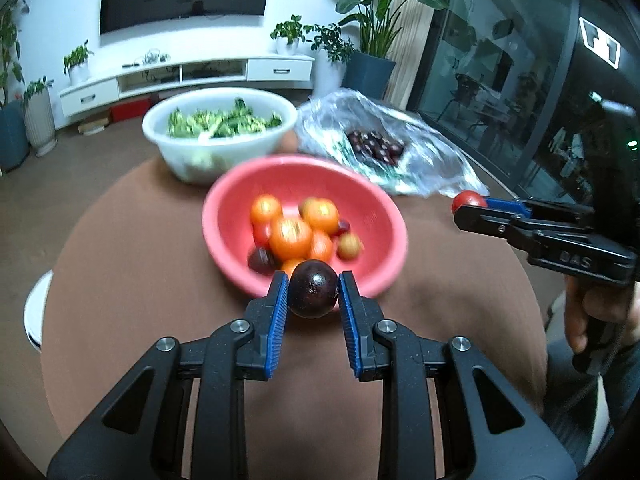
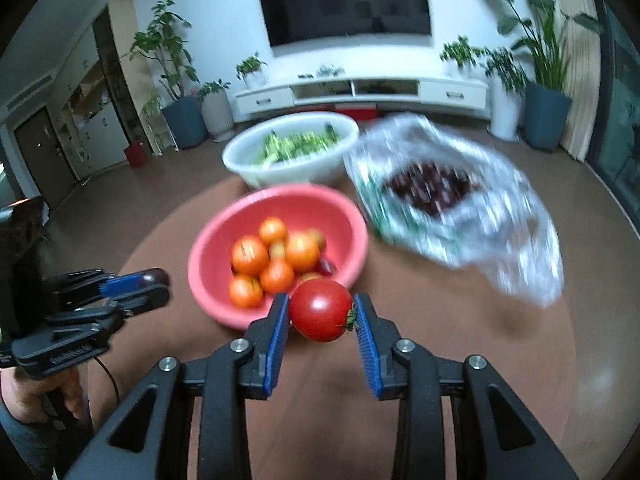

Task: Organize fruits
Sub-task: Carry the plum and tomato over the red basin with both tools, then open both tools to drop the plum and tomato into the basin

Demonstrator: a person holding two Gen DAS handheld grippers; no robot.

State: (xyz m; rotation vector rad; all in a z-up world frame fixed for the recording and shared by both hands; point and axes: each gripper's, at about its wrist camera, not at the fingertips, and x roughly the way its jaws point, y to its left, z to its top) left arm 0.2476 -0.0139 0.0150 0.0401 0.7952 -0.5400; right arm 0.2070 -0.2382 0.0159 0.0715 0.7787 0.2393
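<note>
My left gripper is shut on a dark purple plum, held just in front of the near rim of a pink bowl. My right gripper is shut on a red tomato, also before the pink bowl. The bowl holds several orange fruits and a few dark plums. In the left wrist view the right gripper shows at the right with the tomato. The left gripper with its plum appears at the left of the right wrist view.
A white bowl of green vegetables stands behind the pink one on the round brown table. A clear plastic bag with dark fruits lies to the right. A hand grips the right tool.
</note>
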